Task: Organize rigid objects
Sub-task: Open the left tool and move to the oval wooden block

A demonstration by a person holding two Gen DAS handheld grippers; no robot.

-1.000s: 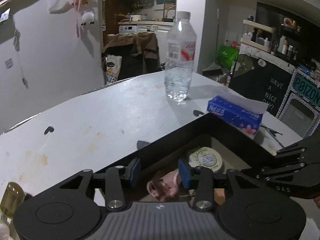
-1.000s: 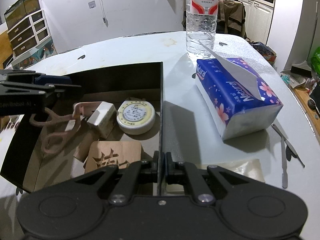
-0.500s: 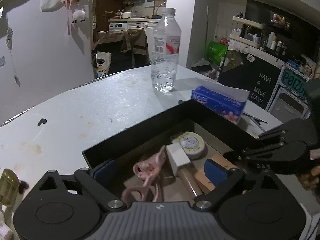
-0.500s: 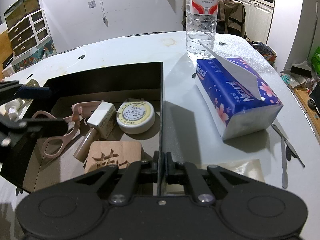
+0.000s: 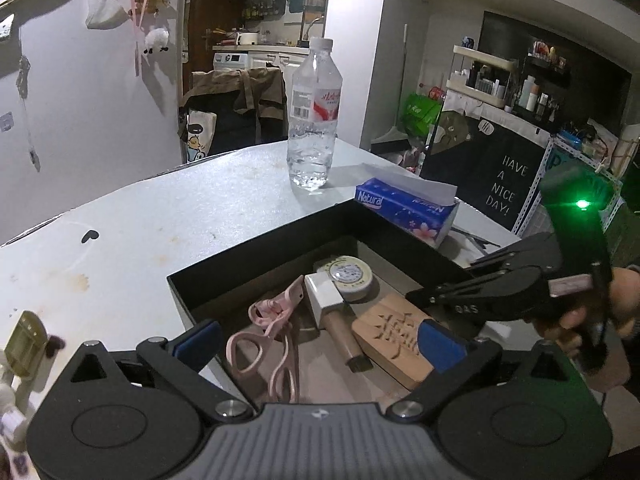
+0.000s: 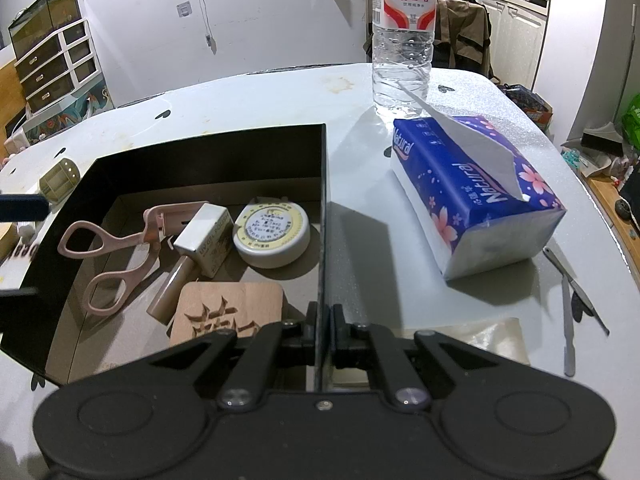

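An open black box (image 6: 224,152) sits on the white table. In it lie a pink eyelash curler (image 6: 116,256), a small white carton on a tan tube (image 6: 206,236), a round cream tin (image 6: 276,232) and a carved wooden block (image 6: 228,308). My right gripper (image 6: 325,320) is shut on the box's near right wall. My left gripper (image 5: 320,340) hovers at the box's other side with its jaws opening wide; the pads press on nothing, and the curler (image 5: 272,320) lies loose in the box below them.
A water bottle (image 6: 402,40) and a blue tissue pack (image 6: 472,192) stand right of the box. Thin metal tools (image 6: 568,320) lie near the right edge. A small beige holder (image 6: 60,176) sits left of the box. A hand (image 5: 600,312) holds the right gripper.
My left gripper spread its jaws from narrow to wide and drew back from the box, leaving the pink curler lying inside. The right gripper has not moved.
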